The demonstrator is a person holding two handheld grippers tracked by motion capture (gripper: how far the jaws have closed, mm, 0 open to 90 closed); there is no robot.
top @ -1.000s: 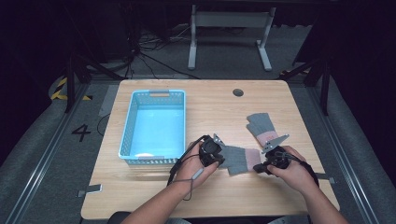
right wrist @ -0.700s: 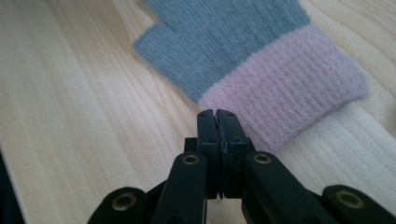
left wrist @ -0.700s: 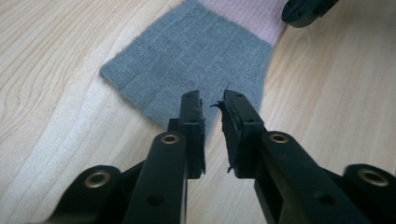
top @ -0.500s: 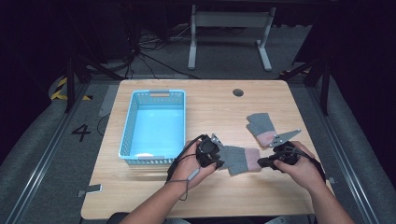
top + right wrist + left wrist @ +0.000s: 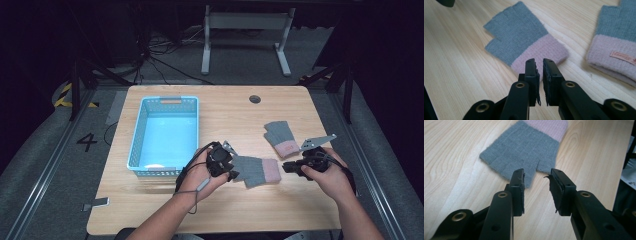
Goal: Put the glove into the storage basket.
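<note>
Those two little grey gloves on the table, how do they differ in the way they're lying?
The near glove lies flat between the two hand-held grippers, its pink cuff toward the person's right. The far glove lies farther back, cuff toward the person, and a small label shows on its cuff; none shows on the near glove. Both are fingerless, grey with pink cuffs.

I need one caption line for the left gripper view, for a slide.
Left tool, jaws apart, over the thumb of a grey knitted fingerless glove with pink cuff on the light wooden table.
</note>
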